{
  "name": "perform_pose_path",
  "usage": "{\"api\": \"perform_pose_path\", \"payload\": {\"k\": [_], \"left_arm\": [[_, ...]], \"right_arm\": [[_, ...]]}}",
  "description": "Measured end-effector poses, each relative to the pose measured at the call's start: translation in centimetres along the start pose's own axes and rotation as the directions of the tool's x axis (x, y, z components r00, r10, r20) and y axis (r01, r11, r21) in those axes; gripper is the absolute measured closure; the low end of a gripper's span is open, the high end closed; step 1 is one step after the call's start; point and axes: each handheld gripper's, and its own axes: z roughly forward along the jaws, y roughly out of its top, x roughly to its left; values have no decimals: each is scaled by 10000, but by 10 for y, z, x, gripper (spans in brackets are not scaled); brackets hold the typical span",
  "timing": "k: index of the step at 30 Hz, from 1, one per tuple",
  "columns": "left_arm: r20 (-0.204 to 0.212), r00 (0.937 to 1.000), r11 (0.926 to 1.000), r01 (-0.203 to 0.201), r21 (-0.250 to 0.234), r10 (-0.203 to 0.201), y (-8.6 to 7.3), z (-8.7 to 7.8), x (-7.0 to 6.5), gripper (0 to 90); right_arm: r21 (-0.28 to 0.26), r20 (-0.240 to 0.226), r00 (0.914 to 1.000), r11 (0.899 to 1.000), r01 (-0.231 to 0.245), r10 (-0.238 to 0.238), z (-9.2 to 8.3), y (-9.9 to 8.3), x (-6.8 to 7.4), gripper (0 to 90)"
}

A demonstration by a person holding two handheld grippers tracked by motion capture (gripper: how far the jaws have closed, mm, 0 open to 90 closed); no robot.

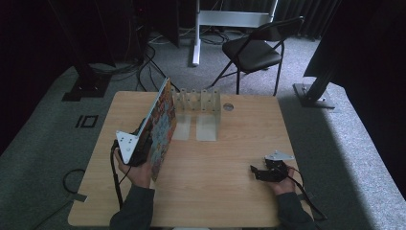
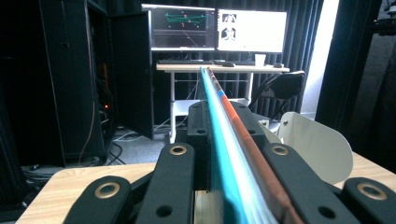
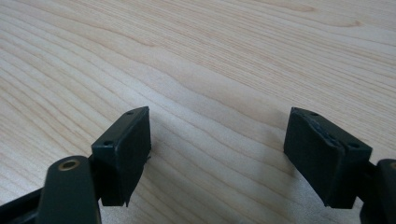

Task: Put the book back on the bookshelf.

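While clamped edgewise, book (image 1: pixel 162 125) stands within left gripper (image 1: pixel 143 146).

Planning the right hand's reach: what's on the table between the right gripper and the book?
Nothing: the high view shows bare table between the right gripper and the book.

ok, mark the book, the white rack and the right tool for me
book (image 1: pixel 162 125), high view, on its colourful cover.
white rack (image 1: pixel 208 124), high view, on its flat base plate.
right tool (image 1: pixel 255 172), high view, midway between its open fingertips.
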Motion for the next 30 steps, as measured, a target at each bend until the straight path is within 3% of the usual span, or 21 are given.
{"api": "perform_pose_path", "payload": {"k": [30], "left_arm": [[-668,9977,9998,62,-179,-74,-1,17,-9,805]], "right_arm": [[3,-7,10000,10000,2,-2,0,0,0,226]]}}
